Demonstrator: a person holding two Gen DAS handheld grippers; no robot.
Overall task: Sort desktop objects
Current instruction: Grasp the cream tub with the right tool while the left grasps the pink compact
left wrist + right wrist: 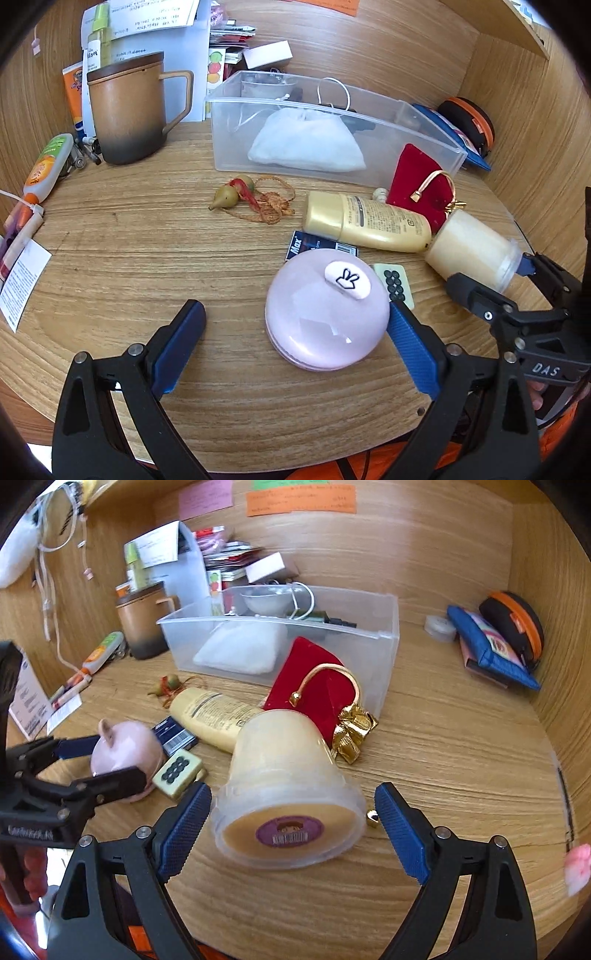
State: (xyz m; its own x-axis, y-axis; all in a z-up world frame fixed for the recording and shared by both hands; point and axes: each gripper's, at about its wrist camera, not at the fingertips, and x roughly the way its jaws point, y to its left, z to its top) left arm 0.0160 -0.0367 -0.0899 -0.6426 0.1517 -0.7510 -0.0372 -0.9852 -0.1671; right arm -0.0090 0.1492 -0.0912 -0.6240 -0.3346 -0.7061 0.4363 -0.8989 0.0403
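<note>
My left gripper [295, 332] is open around a round pink case [327, 314] with a white rabbit tab; its right pad touches the case's side. The case also shows in the right wrist view [125, 753]. My right gripper [293, 819] is open around a cream plastic jar [284, 786] lying on its side, base toward me. The jar also shows in the left wrist view [472, 251]. A gold lotion bottle [369, 221], a red velvet pouch [314, 686], a mahjong tile [177, 771], a dark small box [175, 734] and gourd charms [236, 192] lie on the desk.
A clear plastic bin [424, 147] holding a white pouch stands behind the loose items. A brown lidded mug [129, 114], tubes and papers crowd the left back corner. A blue pouch [491, 650] and black-orange case [517, 624] lean at the right wall. Wooden walls enclose the desk.
</note>
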